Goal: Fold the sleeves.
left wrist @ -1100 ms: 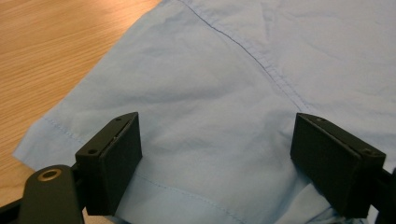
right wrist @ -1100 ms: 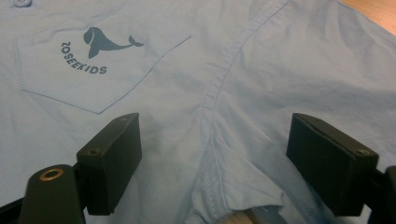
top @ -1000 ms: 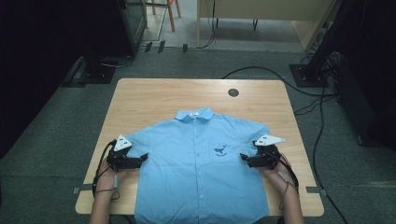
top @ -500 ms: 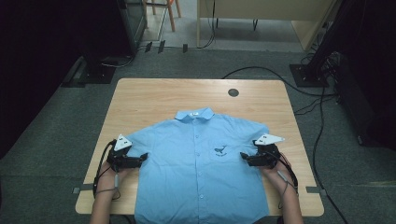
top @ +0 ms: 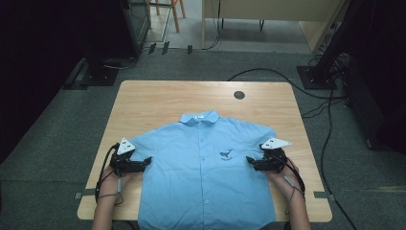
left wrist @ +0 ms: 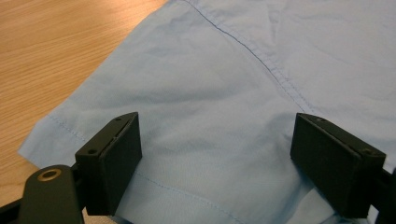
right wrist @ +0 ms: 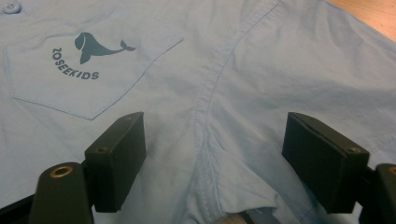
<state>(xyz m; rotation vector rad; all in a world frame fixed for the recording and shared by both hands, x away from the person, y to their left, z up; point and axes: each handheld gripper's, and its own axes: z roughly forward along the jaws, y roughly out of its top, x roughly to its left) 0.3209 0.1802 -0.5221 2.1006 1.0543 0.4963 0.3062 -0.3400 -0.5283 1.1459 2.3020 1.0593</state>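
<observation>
A light blue short-sleeved shirt (top: 206, 167) lies flat, front up, on the wooden table (top: 158, 103), collar toward the far side. Its chest pocket (right wrist: 88, 70) bears a dark whale print. My left gripper (top: 146, 161) rests at the shirt's left sleeve, jaws wide apart over the sleeve fabric (left wrist: 205, 140) with nothing pinched. My right gripper (top: 250, 161) sits at the right armpit, its jaws standing open on either side of the sleeve seam (right wrist: 205, 135). In both gripper views the fabric lies loose under the jaws.
A round dark cable port (top: 239, 95) sits in the table near its far edge. Black cables (top: 330, 120) run over the grey floor at the right. Bare wood (left wrist: 51, 51) lies beside the left sleeve. The shirt's hem reaches the table's near edge.
</observation>
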